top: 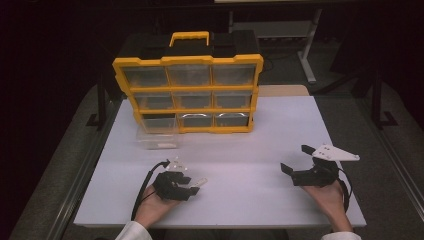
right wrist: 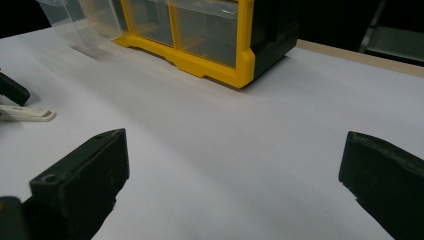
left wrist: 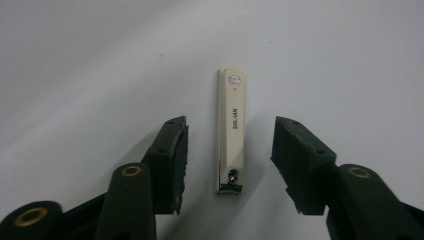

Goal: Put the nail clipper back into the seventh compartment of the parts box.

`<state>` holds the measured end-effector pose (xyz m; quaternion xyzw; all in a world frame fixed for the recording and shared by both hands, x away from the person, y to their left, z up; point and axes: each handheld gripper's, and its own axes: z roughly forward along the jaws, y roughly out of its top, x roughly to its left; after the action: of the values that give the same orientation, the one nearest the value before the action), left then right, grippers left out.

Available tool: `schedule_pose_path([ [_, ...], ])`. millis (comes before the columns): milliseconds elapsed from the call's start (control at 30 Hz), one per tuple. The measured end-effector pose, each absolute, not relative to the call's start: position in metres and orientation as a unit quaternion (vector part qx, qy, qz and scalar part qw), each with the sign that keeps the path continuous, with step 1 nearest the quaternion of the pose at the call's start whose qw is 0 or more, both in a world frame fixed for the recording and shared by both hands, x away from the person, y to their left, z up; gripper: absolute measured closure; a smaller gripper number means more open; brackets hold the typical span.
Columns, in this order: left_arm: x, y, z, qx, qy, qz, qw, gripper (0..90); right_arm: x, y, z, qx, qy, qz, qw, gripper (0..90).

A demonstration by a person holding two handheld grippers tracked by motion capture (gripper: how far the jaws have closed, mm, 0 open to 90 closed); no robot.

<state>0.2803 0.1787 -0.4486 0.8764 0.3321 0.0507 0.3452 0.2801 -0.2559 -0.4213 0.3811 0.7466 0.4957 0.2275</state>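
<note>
On the white table point(top: 280, 185) stands a yellow-framed organiser case point(top: 189, 93), upright on its edge with the yellow carry handle point(top: 189, 37) on top and a grid of nine clear drawers facing the person. One clear drawer point(top: 159, 137) is out of the bottom-left slot and sits on the table just in front of the case; what lies inside it is too faint to make out, and the other drawers are too dim to read, apart from some glints in the bottom middle and bottom right ones. Down at the near edge, the left gripper point(left wrist: 229, 150) is held low over the table with its jaws parted, and a cream nail clipper point(left wrist: 231, 131) lies flat on the table between them, lengthwise along the jaws, touching neither pad. From above, that clipper point(top: 199, 182) pokes out just past the left gripper's tips. Over on the other side, the right gripper point(top: 294, 159) is well apart from it, jaws spread wide and gripping nothing, aimed across the bare table toward the case's right corner, its grey three-cornered plate point(top: 336, 152) on top.
</note>
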Motion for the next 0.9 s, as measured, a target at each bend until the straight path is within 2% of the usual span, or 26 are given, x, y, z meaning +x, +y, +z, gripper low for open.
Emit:
schedule_pose_path([
  [400,0.2787,0.1766,-0.4488,0.881,0.325,0.068,0.337,74.9,0.2799,-0.2549,-0.4214,0.378,0.749,0.495,0.225,0.0],
  [900,0.2766,0.1747,-0.4422,0.885,0.304,0.091,0.341,77.9,0.2798,-0.2557,-0.4218,0.379,0.75,0.495,0.22,0.0],
])
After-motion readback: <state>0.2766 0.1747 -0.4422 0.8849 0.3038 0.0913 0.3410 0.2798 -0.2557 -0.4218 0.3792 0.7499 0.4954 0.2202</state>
